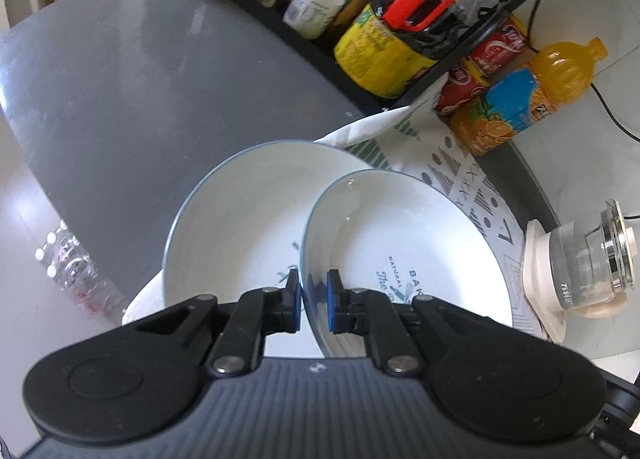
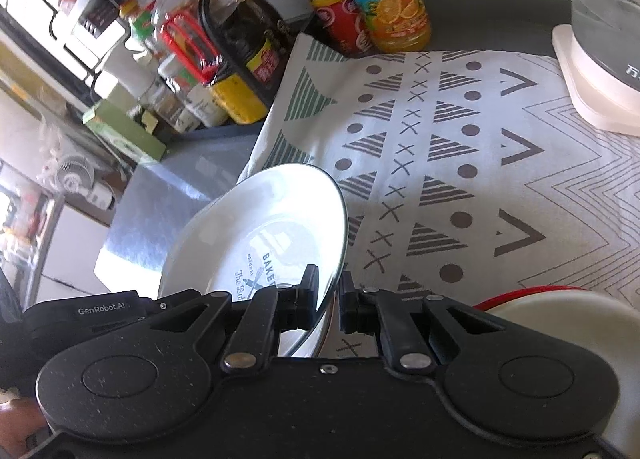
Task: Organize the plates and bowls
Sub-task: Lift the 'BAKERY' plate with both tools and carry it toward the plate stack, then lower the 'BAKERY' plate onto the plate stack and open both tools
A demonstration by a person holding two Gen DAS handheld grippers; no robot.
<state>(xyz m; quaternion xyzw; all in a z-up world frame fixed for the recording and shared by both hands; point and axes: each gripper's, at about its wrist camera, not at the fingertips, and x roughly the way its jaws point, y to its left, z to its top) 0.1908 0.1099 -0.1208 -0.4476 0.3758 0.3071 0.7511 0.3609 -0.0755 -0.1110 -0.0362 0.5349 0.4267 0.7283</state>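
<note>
In the left wrist view my left gripper (image 1: 313,299) is shut on the near rim of a white blue-rimmed bowl (image 1: 404,259) with blue print inside. It is held tilted beside and partly over a second white bowl (image 1: 240,227) lying on the patterned cloth (image 1: 456,175). In the right wrist view my right gripper (image 2: 329,297) is shut on the rim of a white plate (image 2: 260,227) with a "BAKE" print, held tilted above the cloth (image 2: 460,163). A white red-rimmed bowl (image 2: 560,307) sits at the lower right.
A black rack (image 1: 400,31) full of sauce bottles and jars stands at the back of the grey counter (image 1: 120,79). An orange juice bottle (image 1: 528,95), red cans (image 1: 476,71) and a glass kettle on a cream base (image 1: 580,263) stand at the cloth's edge.
</note>
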